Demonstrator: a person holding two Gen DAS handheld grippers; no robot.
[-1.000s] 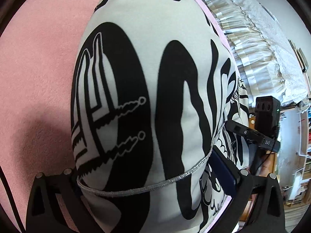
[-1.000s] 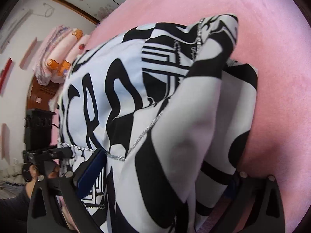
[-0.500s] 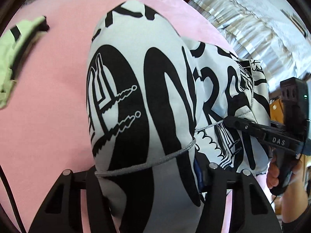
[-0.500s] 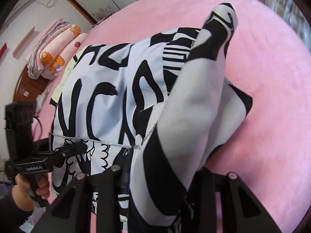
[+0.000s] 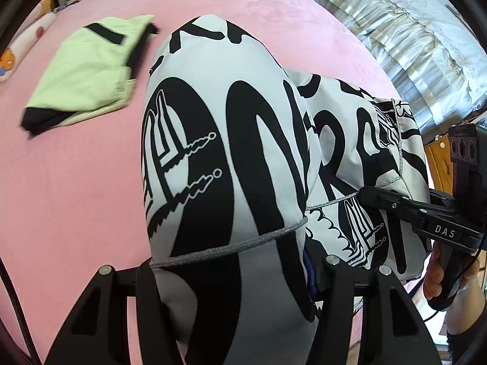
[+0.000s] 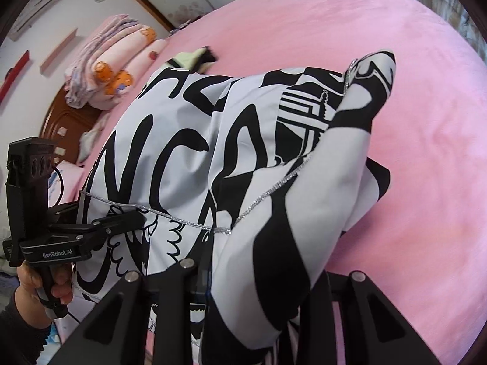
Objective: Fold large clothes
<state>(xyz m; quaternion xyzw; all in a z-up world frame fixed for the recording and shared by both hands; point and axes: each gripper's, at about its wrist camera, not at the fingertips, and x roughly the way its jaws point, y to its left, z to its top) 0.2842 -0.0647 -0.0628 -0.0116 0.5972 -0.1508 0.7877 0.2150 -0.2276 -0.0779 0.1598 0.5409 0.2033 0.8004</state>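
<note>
Left tongs [image 5: 231,276]: clenched on garment [image 5: 219,158] hem.
Right tongs [image 6: 258,273]: just closed, gripping same garment.
Technique: I keep the hem taut above the bed [image 5: 76,197].

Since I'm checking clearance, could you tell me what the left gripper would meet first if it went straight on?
Probably the black-and-white garment already clamped in the left gripper; beyond it lies the pink bed, though depth is unclear.

Black-and-white printed garment [image 5: 231,158] hangs bunched above pink bed [image 5: 76,182].

the black-and-white garment [image 5: 219,164] hides both tongs' tips and covers part of the folded green garment [image 6: 194,59].
</note>
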